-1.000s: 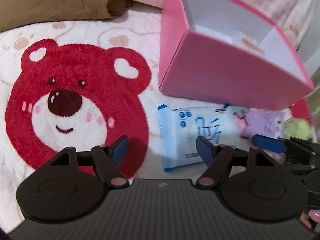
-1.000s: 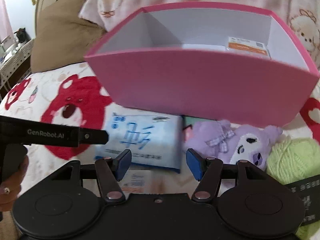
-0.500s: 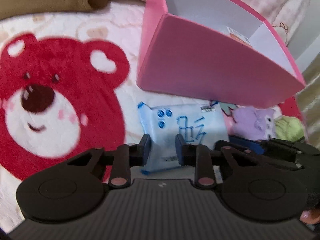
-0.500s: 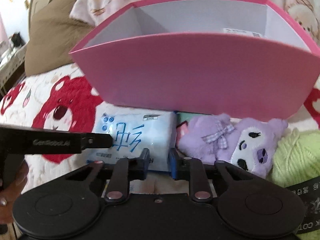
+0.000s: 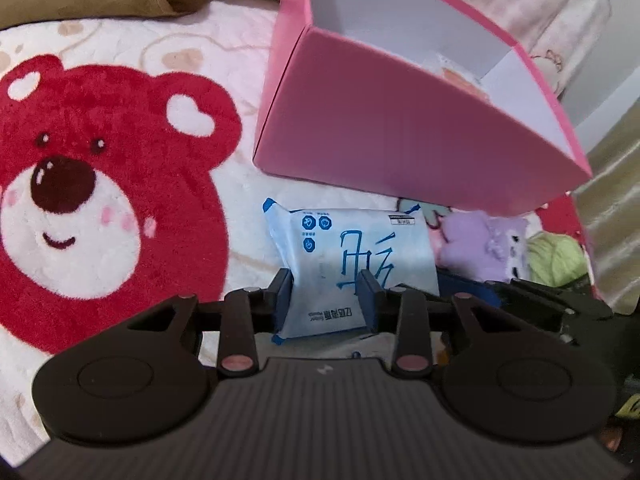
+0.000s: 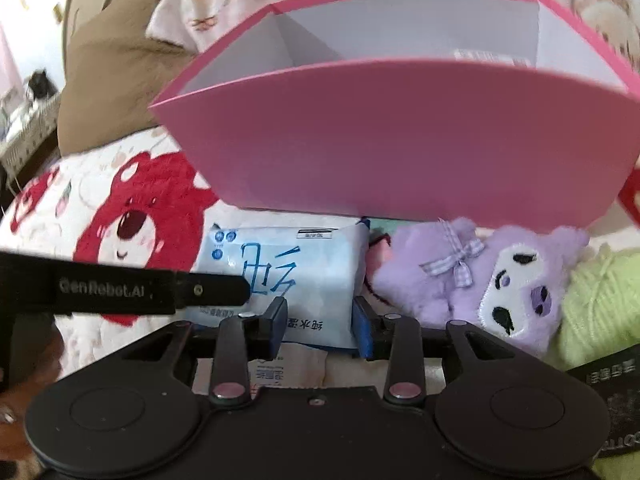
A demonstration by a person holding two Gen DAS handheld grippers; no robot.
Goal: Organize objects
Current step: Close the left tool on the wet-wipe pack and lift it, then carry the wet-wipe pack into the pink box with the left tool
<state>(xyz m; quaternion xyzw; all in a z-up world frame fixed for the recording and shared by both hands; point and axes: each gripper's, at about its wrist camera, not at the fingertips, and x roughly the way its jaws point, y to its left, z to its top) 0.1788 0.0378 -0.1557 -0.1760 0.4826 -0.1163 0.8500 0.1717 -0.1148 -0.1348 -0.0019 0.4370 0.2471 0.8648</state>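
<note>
Nearest, a pale blue wipes pack (image 5: 352, 268) was seen between the fingers of both tools. The left gripper (image 5: 326, 304) and the right gripper (image 6: 319, 326) were both opening, their pads set around the pack's near end; whether they still pressed it could not be told. Just beside it, a purple plush (image 6: 480, 280) and green yarn (image 6: 596, 304) were laid on the bear blanket (image 5: 100, 184). Behind them, an open pink box (image 6: 400, 148) was placed.

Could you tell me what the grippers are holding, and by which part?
Nothing is held. The left gripper and right gripper are opening over the near end of the wipes pack, which lies unclamped on the blanket between their jaws.
</note>
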